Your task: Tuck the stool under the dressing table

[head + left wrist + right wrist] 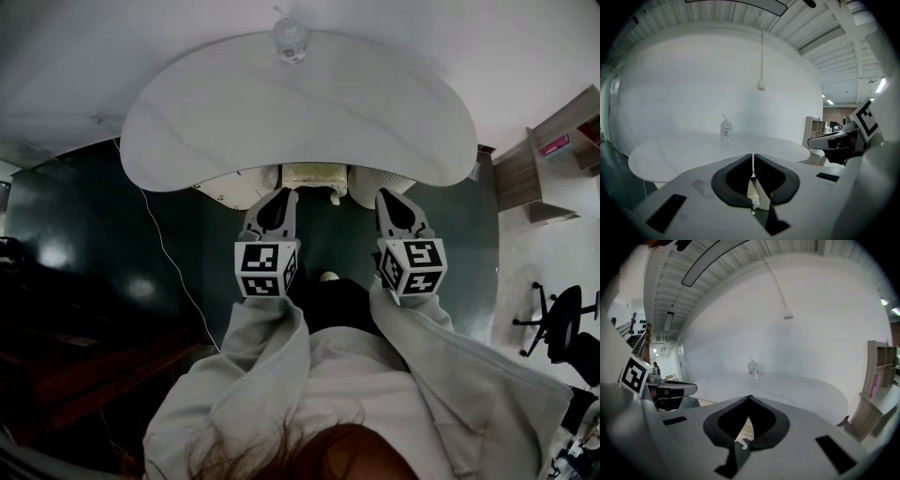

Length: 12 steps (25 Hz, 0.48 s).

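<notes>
Stool (314, 175) sits mostly beneath the dressing table (281, 112), and we see only its pale front edge between our grippers. The left gripper (279, 197) and right gripper (389, 197) both have their jaws pressed together, holding nothing. If we nudge further with closed tips, we judge they could slip off the seat. An uneven push could skew it into the table and topple the bottle (291, 39).

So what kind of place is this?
Probably a studio or office-type workspace rather than a home: a lone white table against a bare wall, an office chair nearby, and strip lights under a ribbed industrial ceiling.
</notes>
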Each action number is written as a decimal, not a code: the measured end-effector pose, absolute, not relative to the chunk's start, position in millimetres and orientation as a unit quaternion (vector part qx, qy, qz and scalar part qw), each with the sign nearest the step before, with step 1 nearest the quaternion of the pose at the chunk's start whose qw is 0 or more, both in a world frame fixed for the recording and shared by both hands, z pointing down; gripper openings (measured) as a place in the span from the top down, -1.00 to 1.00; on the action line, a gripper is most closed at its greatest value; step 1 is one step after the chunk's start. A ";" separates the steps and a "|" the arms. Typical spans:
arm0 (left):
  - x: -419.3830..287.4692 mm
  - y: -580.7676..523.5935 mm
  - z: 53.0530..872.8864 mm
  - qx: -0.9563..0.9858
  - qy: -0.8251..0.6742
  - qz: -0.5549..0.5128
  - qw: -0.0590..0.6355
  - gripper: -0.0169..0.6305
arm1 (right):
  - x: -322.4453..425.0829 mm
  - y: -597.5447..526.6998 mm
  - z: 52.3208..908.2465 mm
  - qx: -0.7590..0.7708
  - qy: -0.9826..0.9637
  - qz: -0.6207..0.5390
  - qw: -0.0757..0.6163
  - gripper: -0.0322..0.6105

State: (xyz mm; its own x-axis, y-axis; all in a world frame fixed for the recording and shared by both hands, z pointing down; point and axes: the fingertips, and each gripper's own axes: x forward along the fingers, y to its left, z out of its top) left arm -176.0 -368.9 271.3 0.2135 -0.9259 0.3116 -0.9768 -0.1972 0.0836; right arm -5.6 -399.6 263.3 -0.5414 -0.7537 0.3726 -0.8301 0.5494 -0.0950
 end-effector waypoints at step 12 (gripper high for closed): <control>-180.3 -370.2 271.9 0.767 -0.621 0.093 0.134 0.87 | -8.5 -399.4 260.7 0.458 -0.867 0.132 0.148 0.75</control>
State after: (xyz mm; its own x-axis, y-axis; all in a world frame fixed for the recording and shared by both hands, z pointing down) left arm -180.3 -370.2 271.9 0.2124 -0.9271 0.3088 -0.9769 -0.1939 0.0900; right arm -8.5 -399.4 260.7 -0.5364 -0.7549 0.3774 -0.8329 0.5457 -0.0923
